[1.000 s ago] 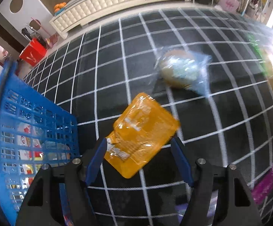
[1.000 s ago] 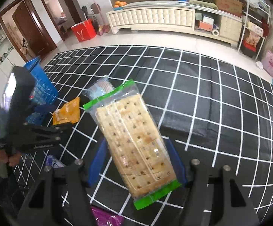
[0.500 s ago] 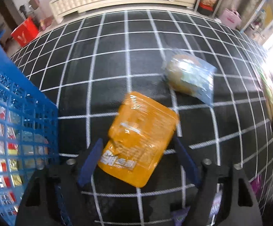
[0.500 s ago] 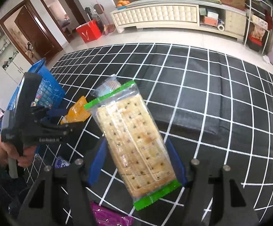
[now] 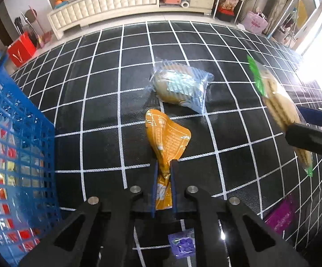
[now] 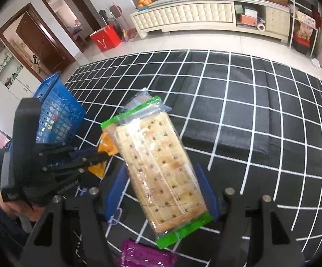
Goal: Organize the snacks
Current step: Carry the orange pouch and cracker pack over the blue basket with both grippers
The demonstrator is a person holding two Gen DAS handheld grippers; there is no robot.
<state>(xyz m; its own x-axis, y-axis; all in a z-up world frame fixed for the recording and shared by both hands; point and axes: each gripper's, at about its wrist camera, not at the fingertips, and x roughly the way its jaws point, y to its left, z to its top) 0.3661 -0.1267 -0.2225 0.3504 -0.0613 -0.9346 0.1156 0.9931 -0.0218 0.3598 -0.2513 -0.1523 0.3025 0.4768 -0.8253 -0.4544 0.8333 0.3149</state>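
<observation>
While several wrapped snacks already sit in the blue basket [image 5: 16, 146] left of the left gripper [image 5: 163, 178], it pinches the orange pouch [image 5: 166, 138] and the right gripper [image 6: 161, 191] clamps the cracker pack [image 6: 158, 162]; ahead, the clear-wrapped bun [image 5: 180, 86], plus purple packets nearer, remain on the mat.

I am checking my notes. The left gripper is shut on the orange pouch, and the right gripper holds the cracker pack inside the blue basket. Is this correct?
Not quite. The right gripper holds the cracker pack above the checked mat, apart from the blue basket, as the right wrist view shows. The left gripper is indeed shut on the orange pouch.
</observation>
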